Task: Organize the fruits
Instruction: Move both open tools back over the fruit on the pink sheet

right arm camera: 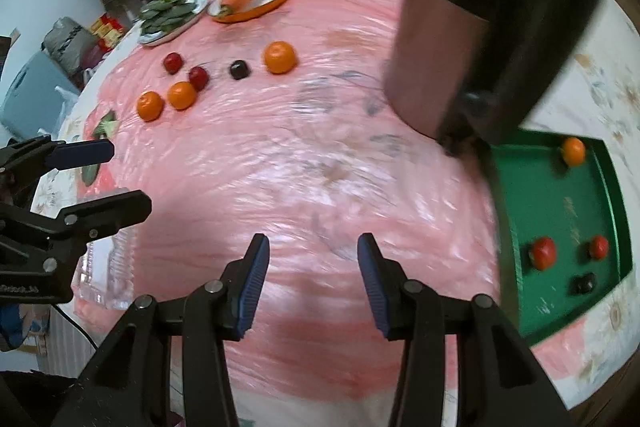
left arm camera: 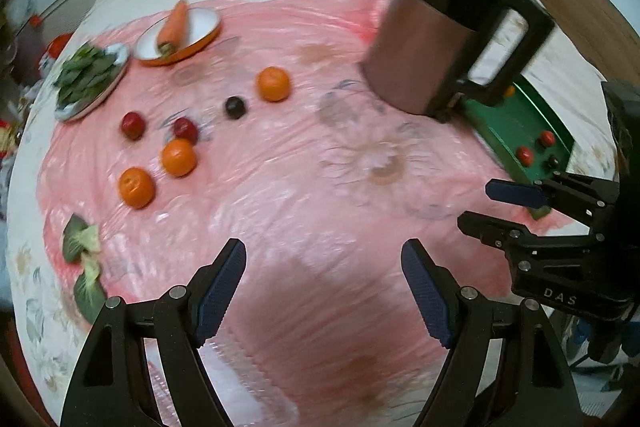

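Both grippers are held above the pink sheet on the table. Left gripper: jaws apart, nothing between them. Right gripper: jaws apart, likewise empty. The green tray is taken as landmark. Inside it are noted one orange, two red fruits and one dark fruit. Well apart from the tray, across the sheet, three oranges, two red fruits and one dark fruit are seen. A dark jug stands just beside the tray

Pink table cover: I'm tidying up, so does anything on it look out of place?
Yes. Loose green leafy vegetable pieces lie bare on the pink plastic table cover near its edge, apart from the white plate of green leaves.
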Demonstrator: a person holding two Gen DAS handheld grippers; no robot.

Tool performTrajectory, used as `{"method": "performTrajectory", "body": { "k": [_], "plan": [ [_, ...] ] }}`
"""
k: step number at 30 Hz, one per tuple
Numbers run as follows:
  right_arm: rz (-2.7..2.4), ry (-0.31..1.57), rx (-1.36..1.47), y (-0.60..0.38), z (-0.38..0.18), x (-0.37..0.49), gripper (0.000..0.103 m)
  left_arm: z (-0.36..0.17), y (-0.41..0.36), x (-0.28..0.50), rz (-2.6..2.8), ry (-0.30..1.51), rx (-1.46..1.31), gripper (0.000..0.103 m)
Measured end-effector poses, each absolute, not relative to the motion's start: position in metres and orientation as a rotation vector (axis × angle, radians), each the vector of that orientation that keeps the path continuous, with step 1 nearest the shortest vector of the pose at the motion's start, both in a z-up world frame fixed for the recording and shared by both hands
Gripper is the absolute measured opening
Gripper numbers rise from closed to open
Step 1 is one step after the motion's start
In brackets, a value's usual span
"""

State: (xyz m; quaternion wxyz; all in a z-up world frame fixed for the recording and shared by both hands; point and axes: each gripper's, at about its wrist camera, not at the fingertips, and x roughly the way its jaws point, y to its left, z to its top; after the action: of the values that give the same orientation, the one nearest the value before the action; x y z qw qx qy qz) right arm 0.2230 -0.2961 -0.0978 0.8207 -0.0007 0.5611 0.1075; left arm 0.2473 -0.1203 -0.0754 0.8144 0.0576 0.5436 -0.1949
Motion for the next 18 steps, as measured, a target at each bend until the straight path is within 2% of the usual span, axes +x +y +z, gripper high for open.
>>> {"method": "performTrajectory", "body": {
  "k": [18],
  "plan": [
    [0.389,1.204,-0.010,-0.222,-0.129,0.275,0.058,-0.118,-0.014,0.294,-0.144,1.190,-0.021,0.075]
  ]
}}
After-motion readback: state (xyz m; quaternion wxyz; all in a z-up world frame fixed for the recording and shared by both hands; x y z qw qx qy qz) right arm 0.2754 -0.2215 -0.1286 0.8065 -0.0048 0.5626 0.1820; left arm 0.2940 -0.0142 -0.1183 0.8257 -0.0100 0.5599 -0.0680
